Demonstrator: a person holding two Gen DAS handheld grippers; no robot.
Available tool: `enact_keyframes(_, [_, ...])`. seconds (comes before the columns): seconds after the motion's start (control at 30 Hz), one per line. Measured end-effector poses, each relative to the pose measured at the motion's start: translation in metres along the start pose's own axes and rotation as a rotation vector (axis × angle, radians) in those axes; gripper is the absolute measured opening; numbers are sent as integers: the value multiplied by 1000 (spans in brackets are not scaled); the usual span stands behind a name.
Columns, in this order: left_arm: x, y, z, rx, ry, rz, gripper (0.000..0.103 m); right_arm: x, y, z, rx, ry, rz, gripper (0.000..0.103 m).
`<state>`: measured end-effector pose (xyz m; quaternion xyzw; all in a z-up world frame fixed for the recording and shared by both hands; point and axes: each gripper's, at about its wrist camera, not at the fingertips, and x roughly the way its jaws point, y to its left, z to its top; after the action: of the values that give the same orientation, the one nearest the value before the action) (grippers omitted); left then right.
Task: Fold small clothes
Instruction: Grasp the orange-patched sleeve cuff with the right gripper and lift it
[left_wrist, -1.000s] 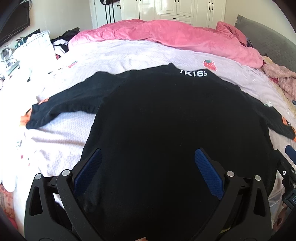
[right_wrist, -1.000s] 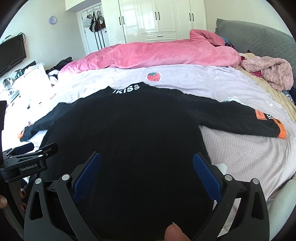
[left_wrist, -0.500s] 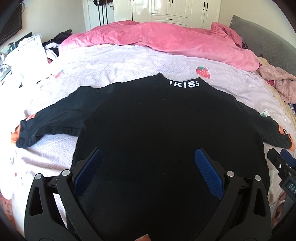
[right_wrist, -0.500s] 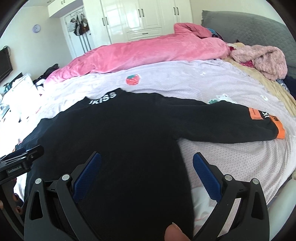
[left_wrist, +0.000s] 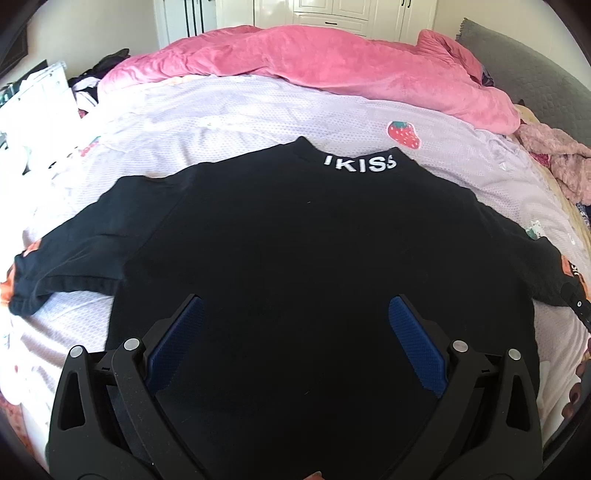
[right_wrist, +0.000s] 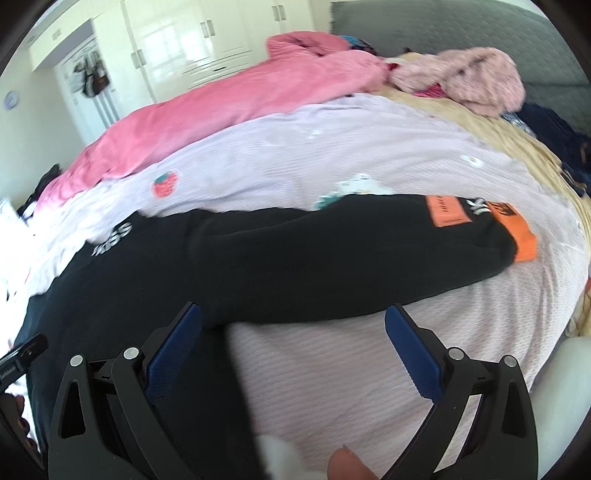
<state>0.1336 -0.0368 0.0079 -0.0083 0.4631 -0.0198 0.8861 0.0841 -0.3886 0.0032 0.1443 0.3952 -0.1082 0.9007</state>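
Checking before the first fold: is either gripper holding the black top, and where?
Nothing is held: left gripper and right gripper are open above the black top.

Right wrist view is motion-blurred: collar lettering (right_wrist: 112, 239) smeared, text on the orange sleeve patch (right_wrist: 445, 213) unreadable. Black top (left_wrist: 314, 266) hem is hidden behind the left claw (left_wrist: 293, 325) and cut off by the bottom edge. Right claw (right_wrist: 293, 334) covers the top's lower side. Other tool (right_wrist: 22, 356) is clipped at the frame edge, its jaws unseen.
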Motion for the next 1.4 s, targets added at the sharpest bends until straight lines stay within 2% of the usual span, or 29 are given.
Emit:
enact_keyframes(0.13, [8,-5,8,-11,10,-38,94,3,-30,6,66,4,-31,99])
enact_keyframes(0.3, [21,-12,22,-26,-15,-88,94,4,-72,11,157,-11,-83,99])
enact_keyframes(0.43, [37,-15,30,-22,4,-68,94,8,-107,15,243,-12,-127,99])
enact_keyframes(0.7, [68,-12,32,-25,32,-19,94,24,-169,23,386,-2,-153,99])
enact_keyframes(0.83, [80,-8,26,-33,48,-8,94,34,-192,29,464,-25,-82,99])
enact_keyframes(0.93, [82,-9,20,-13,31,9,94,37,-206,33,519,-64,-22,99])
enact_keyframes(0.97, [82,-11,18,-5,25,15,94,37,-210,34,531,-80,-5,96])
enact_keyframes(1.0, [81,-11,17,0,21,18,94,36,-212,35,534,-98,6,80])
enact_keyframes(1.07, [79,-11,16,3,17,14,94,35,-215,37,530,-117,4,53])
enact_keyframes(1.13, [77,-10,15,-3,14,3,94,34,-216,38,522,-129,15,39])
enact_keyframes(1.17, [75,-9,15,-10,11,-2,94,33,-215,37,515,-138,17,27])
enact_keyframes(1.2, [73,-8,14,-15,8,-7,94,31,-215,36,509,-147,24,19])
enact_keyframes(1.27, [68,-8,13,-18,-2,-8,94,24,-211,34,495,-174,65,18])
enact_keyframes(1.4, [55,-7,14,-18,-36,-2,94,8,-183,43,397,-226,75,15])
